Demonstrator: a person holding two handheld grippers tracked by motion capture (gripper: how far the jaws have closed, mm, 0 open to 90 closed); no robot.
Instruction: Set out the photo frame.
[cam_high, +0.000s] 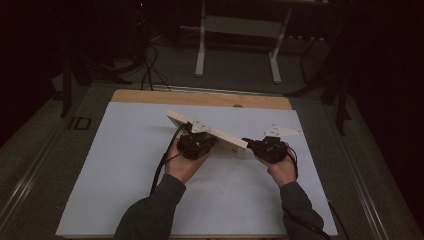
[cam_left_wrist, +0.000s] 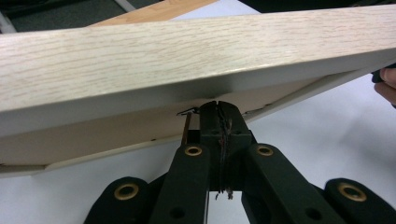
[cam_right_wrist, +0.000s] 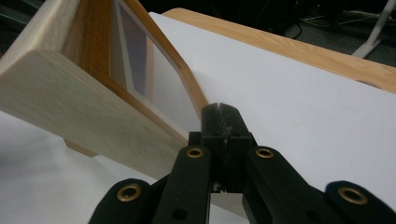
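High view shows both closed grippers, left gripper (cam_high: 200, 141) and right gripper (cam_high: 248, 143), propping the wooden picture frame (cam_high: 210, 131) tilted above the white sheet (cam_high: 125, 165), not yet laid down.

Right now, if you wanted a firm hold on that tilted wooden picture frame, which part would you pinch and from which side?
Probably the thin rim of the wooden frame, pinched from its near, lower long edge. It stands tilted above the white sheet, so that rim is exposed, while the broad face is too wide for jaws. The left gripper and right gripper already meet it there, closed.
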